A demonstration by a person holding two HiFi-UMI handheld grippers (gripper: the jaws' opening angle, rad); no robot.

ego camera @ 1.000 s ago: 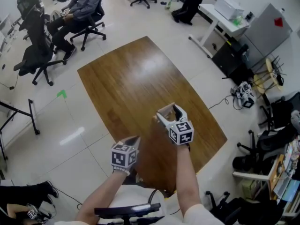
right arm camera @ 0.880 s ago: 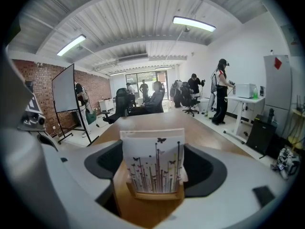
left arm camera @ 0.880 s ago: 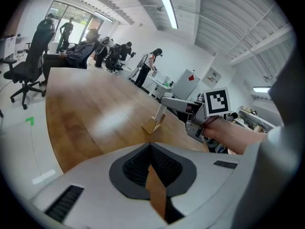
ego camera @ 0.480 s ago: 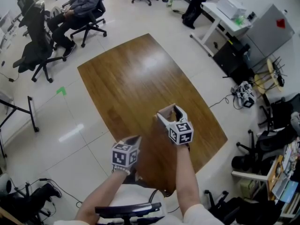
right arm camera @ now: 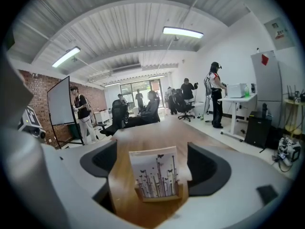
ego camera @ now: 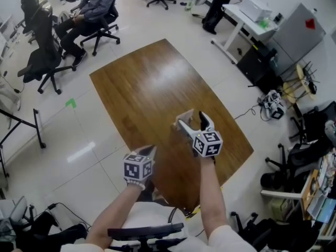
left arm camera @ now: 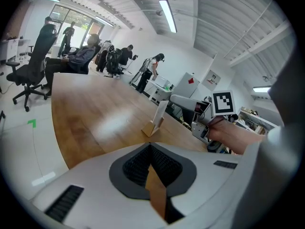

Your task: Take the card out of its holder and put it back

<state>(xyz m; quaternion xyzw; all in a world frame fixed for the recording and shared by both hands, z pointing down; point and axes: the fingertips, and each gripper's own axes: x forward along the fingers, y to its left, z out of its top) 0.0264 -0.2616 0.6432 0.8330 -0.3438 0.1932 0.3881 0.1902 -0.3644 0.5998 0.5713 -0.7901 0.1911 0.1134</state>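
**Card** (right arm camera: 155, 172): upright in its wooden holder (right arm camera: 158, 195), on the table (ego camera: 152, 88) towards the person's end.

**Right gripper** (ego camera: 192, 121): jaws wide and just been opening. One stands at 9 o'clock of the card and the other at 3 o'clock. Neither pad touches the card, and nothing is held.

**Left gripper** (left arm camera: 151, 151): at 8 o'clock of the right one in the head view. Jaws together, empty, well apart from the holder.

**Hazards, as judged:**
- The holder is unpinned, so a low grip may lift it with the card.
- An off-centre squeeze may tip the holder.
- A hard squeeze may bend the card.

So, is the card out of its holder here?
No, the card stands upright in its wooden holder on the table.
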